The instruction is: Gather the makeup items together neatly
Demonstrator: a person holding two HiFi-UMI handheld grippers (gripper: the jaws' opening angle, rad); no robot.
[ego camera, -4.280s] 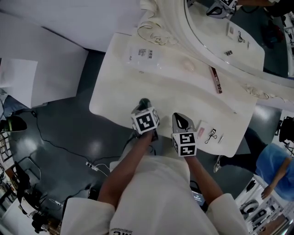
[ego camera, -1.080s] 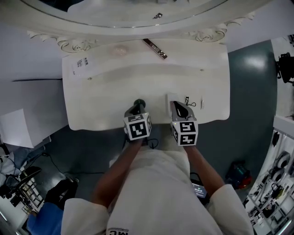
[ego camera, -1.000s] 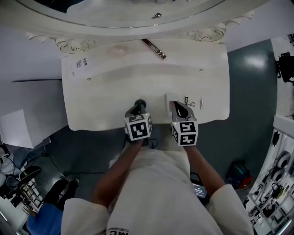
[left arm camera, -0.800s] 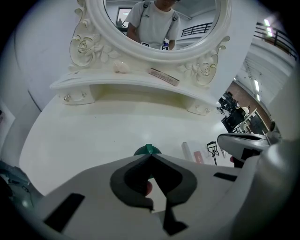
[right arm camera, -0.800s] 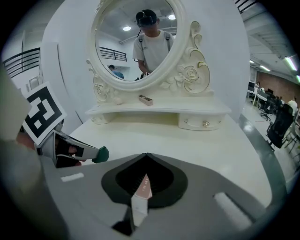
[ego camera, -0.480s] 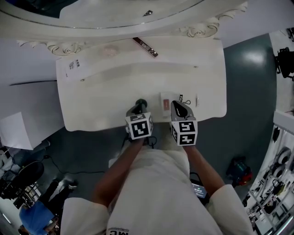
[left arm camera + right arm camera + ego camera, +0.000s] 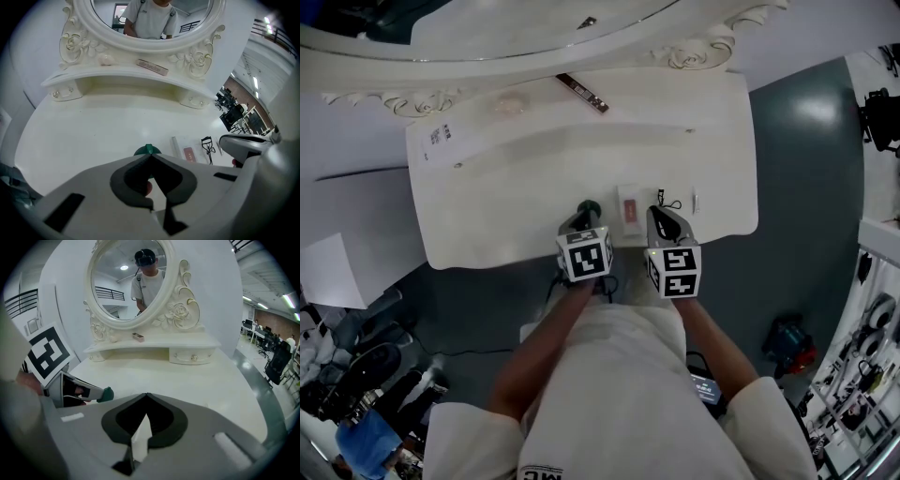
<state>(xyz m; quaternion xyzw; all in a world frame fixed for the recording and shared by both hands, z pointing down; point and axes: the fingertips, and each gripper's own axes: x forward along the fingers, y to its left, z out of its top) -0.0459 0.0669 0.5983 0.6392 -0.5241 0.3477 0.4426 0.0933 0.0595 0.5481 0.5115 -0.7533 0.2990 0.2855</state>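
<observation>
My left gripper (image 7: 586, 210) hovers at the front edge of the white vanity table (image 7: 487, 197), shut, with a small green thing (image 7: 147, 150) sticking out at its tips. The green thing (image 7: 107, 393) also shows in the right gripper view. My right gripper (image 7: 661, 214) is beside it, shut and empty (image 7: 146, 408). Between them lies a white case with a red middle (image 7: 628, 208). A black eyelash curler (image 7: 206, 145) lies just right of the case, with a thin stick (image 7: 695, 201) beyond it. On the back shelf rest a brown stick (image 7: 582, 92) and a pale pink round item (image 7: 508, 101).
An ornate oval mirror (image 7: 126, 282) rises behind the shelf, which has small drawers (image 7: 192, 356) below it. A printed label (image 7: 436, 138) sits at the table's left end. Dark floor surrounds the table, with cables and gear at the lower left (image 7: 356, 375).
The head view has drifted, so the table sits higher and further left. Both grippers stay shut at the front edge. The white case now shows fully between them.
</observation>
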